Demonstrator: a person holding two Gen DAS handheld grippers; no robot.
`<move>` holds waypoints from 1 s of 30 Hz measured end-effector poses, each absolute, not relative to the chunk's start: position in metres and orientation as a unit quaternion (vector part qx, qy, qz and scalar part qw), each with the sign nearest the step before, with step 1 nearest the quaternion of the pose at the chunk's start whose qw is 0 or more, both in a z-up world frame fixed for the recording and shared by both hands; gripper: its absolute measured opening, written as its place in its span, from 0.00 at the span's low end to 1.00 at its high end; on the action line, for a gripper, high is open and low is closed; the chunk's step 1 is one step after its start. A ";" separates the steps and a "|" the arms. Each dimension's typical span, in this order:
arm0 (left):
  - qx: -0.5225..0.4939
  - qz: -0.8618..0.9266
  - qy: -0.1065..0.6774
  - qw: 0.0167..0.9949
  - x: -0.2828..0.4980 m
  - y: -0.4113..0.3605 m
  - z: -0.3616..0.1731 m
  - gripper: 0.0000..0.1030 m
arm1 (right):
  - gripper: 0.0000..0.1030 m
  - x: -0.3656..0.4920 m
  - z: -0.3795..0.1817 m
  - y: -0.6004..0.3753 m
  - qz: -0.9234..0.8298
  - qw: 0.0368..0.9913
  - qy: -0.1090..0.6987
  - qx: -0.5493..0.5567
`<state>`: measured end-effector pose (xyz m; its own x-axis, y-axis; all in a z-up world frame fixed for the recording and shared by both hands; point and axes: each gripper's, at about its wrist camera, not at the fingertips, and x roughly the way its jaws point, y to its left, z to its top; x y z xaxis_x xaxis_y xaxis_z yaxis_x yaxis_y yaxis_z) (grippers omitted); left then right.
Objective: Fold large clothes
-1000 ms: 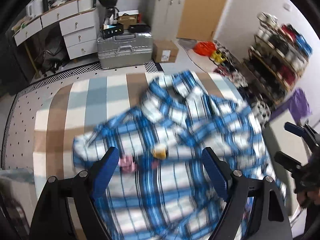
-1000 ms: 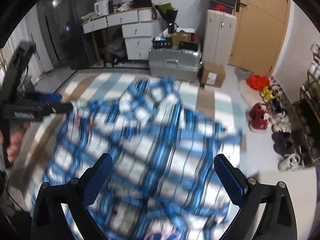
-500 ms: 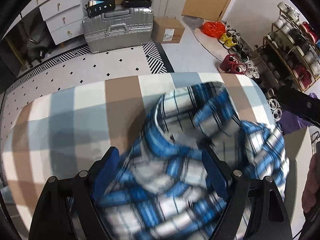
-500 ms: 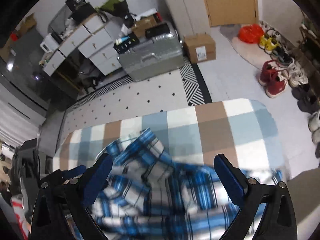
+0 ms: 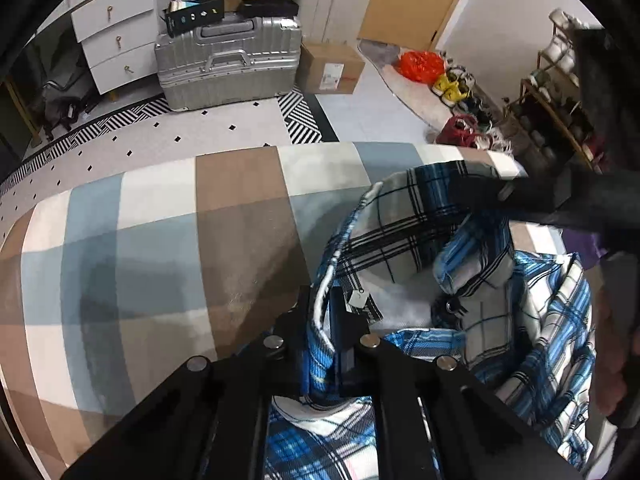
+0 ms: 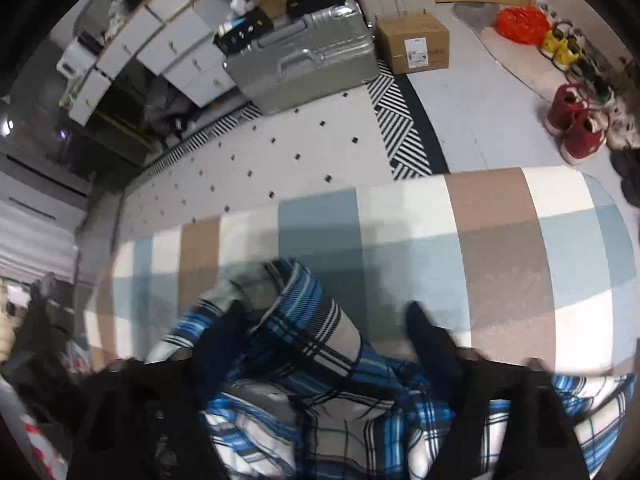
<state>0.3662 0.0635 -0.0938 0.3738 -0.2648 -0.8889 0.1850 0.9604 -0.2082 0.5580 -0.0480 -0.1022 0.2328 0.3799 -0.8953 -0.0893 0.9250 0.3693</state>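
Observation:
A blue, white and black plaid shirt [image 5: 420,236] lies bunched on a bed cover [image 5: 160,240] checked in blue, brown and white. My left gripper [image 5: 324,320] is shut on the shirt's near edge, with the cloth pinched between its pads. The right gripper [image 5: 480,194] reaches in from the right over the shirt's far fold. In the right wrist view the right gripper [image 6: 324,332] straddles a raised fold of the shirt [image 6: 312,320]. Its jaws are closing, blurred, and the right finger [image 6: 428,332] is still clear of the cloth.
Beyond the bed lie a dotted rug [image 5: 180,140], a silver suitcase [image 5: 228,64], a cardboard box [image 5: 332,66] and white drawers [image 5: 116,40]. Shoes [image 5: 460,128] and a shoe rack [image 5: 560,120] line the right side. A hand [image 5: 612,360] shows at the right edge.
Both grippers came down onto the shirt, which went from spread out to bunched. The left jaws shut on its edge. The right jaws narrowed around a fold.

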 end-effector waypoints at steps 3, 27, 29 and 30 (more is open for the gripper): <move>-0.032 -0.136 0.539 0.831 0.359 0.064 -0.085 0.02 | 0.39 0.545 -0.098 -0.039 0.144 0.791 0.592 0.058; -0.091 -0.234 0.382 0.889 0.149 0.056 -0.013 0.00 | 0.05 0.266 -0.005 -0.135 0.241 0.885 0.361 0.168; -0.091 -0.236 0.377 0.891 0.130 0.054 -0.018 0.00 | 0.05 0.229 -0.011 -0.143 0.238 0.893 0.345 0.163; -0.088 -0.237 0.377 0.891 0.121 0.052 -0.021 0.00 | 0.05 0.215 -0.015 -0.146 0.243 0.891 0.347 0.165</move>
